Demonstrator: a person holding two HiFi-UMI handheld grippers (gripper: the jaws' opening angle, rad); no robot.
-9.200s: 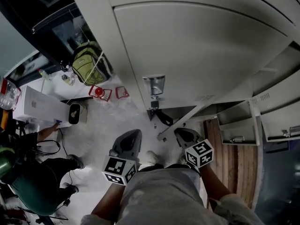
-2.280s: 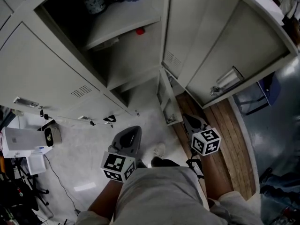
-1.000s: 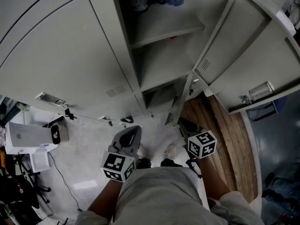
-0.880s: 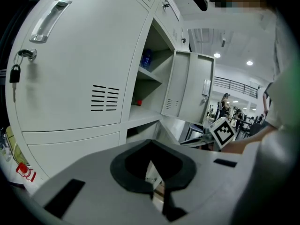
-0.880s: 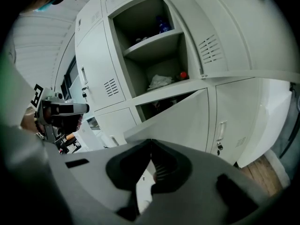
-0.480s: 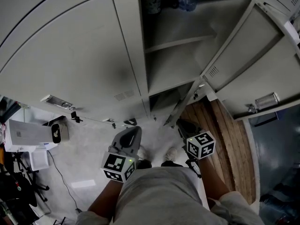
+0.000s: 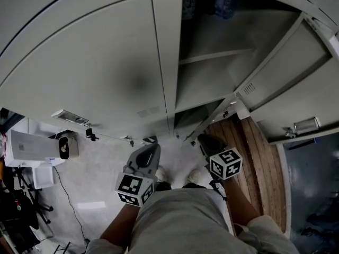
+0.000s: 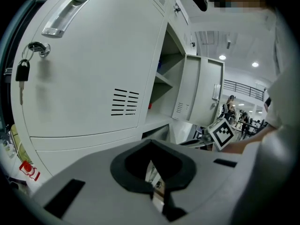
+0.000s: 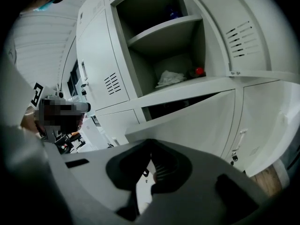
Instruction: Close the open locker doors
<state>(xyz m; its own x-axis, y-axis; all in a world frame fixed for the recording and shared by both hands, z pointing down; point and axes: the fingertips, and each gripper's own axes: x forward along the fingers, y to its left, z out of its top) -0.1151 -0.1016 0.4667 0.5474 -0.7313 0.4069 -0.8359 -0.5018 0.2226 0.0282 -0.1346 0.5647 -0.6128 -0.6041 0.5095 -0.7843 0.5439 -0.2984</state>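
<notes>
A tall grey locker stands open, its compartment point(image 7: 212, 73) showing a shelf point(image 9: 164, 29), a white cloth point(image 9: 169, 78) and a small red thing point(image 9: 199, 71). Its upper door point(image 7: 286, 86) swings wide to the right. Below it a lower door point(image 7: 209, 121) hangs ajar; in the right gripper view this lower door point(image 9: 197, 116) fills the middle. The neighbouring door point(image 8: 84, 69) on the left is closed, with a padlock point(image 8: 21, 71) on it. My left gripper point(image 7: 145, 156) and right gripper point(image 7: 207, 142) are held low before the lockers, both shut and empty, touching no door.
A strip of wooden floor point(image 7: 259, 157) runs under the open door on the right. A white box point(image 7: 29, 148) and cables point(image 7: 66, 192) lie on the pale floor at the left. The person's shoes point(image 7: 159, 173) stand between the grippers. People stand far off point(image 8: 232, 108).
The head view has swung, so the open locker now sits right of centre and the closed door fills the left. Both grippers have kept their low place near the body.
</notes>
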